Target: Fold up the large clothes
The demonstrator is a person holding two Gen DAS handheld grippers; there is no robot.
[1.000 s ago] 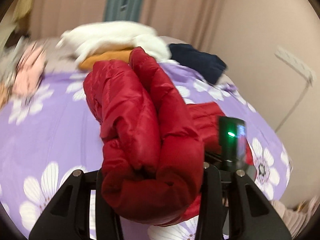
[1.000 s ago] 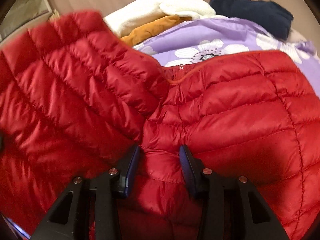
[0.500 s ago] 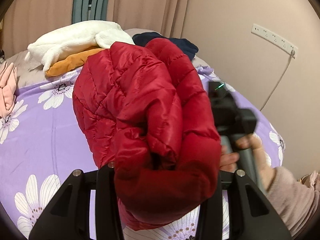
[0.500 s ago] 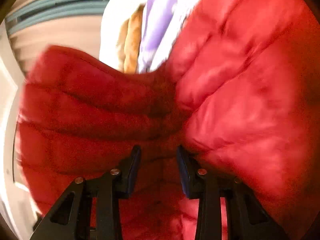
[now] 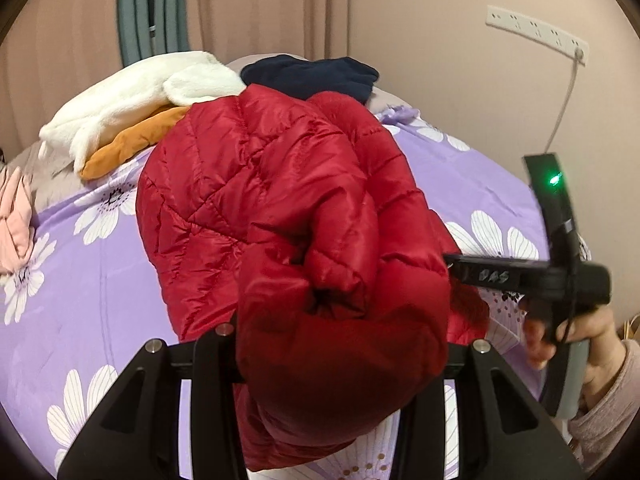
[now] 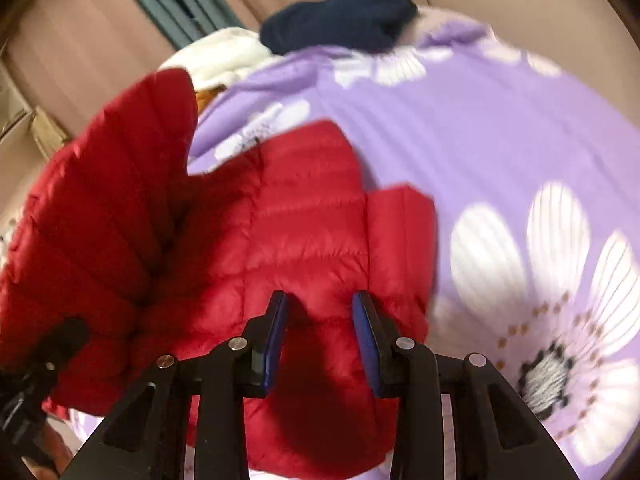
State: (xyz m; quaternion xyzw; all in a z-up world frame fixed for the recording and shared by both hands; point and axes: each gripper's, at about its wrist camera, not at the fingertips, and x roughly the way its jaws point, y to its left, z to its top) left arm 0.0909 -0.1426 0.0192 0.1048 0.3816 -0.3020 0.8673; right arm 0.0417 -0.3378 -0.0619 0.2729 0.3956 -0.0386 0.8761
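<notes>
The left gripper [image 5: 340,360] pinches a thick bunch of the red puffer jacket [image 5: 288,240], lifted above the bed [image 5: 100,300] — likely to carry that part across. The right gripper [image 6: 320,336] pinches a quilted fold on the jacket's right side, steadying it.

One red quilted jacket [image 5: 280,216] is in view. Four other garments lie along the far edge of the bed [image 5: 480,184]: one white fleece [image 5: 132,96], one orange piece [image 5: 128,144] under it, one navy piece [image 5: 312,74] toward the far right corner, and one pink piece [image 5: 14,216] at the left edge. There are two grippers: the left gripper [image 5: 340,344] and the right gripper [image 6: 320,336]. One power strip [image 5: 536,34] hangs on the wall.
</notes>
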